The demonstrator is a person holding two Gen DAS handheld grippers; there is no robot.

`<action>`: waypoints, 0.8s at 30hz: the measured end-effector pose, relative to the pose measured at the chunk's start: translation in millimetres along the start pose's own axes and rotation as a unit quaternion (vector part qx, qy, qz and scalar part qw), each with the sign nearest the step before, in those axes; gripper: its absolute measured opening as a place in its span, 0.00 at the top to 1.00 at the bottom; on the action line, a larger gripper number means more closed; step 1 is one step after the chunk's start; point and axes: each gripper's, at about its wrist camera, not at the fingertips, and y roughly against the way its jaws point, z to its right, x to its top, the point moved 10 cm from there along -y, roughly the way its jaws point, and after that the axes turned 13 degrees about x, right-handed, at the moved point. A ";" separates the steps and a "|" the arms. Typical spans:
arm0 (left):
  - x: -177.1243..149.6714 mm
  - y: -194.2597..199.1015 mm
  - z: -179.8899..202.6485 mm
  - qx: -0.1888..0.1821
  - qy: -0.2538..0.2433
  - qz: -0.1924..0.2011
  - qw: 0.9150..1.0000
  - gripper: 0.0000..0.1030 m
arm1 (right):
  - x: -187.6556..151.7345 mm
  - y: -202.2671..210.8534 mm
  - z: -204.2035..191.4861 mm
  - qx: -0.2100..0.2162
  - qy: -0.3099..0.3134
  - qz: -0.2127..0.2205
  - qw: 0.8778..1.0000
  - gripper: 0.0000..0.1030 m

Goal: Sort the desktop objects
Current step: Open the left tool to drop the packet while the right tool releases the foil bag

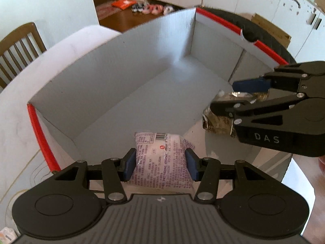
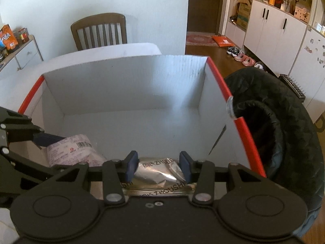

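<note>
A white cardboard box [image 1: 113, 85] with red-edged rims stands on the white table; it also shows in the right wrist view [image 2: 126, 77]. My left gripper [image 1: 160, 162] is shut on a pale purple printed snack packet [image 1: 162, 162] and holds it over the box's near end. The packet also shows in the right wrist view [image 2: 69, 150]. My right gripper [image 2: 157, 165] is shut on a silver foil packet [image 2: 158, 170] over the box's near right side. In the left wrist view the right gripper [image 1: 227, 95] shows at the right with the foil packet [image 1: 219, 122].
A black padded jacket [image 2: 280, 134] lies just right of the box. A wooden chair [image 2: 99, 32] stands behind the table. A side cabinet with snack bags [image 2: 18, 48] is at the far left. Shoes [image 2: 243, 59] lie on the wood floor by white cabinets.
</note>
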 end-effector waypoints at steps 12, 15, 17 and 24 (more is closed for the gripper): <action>-0.9 -0.1 2.5 -0.012 0.010 -0.005 1.000 0.50 | -2.0 -6.0 -0.5 -0.004 0.004 -0.010 1.000 0.55; -0.4 4.9 2.3 -0.022 0.020 0.000 1.000 0.41 | -1.6 -5.7 -1.2 -0.001 0.001 -0.006 1.000 0.55; 0.6 9.8 2.4 -0.026 0.024 0.008 0.999 0.37 | -1.6 -4.4 -1.6 0.006 -0.004 -0.003 1.000 0.53; 1.2 28.4 -5.2 -0.023 0.035 0.030 0.999 0.25 | 6.0 14.2 -5.7 0.013 0.000 0.023 1.000 0.33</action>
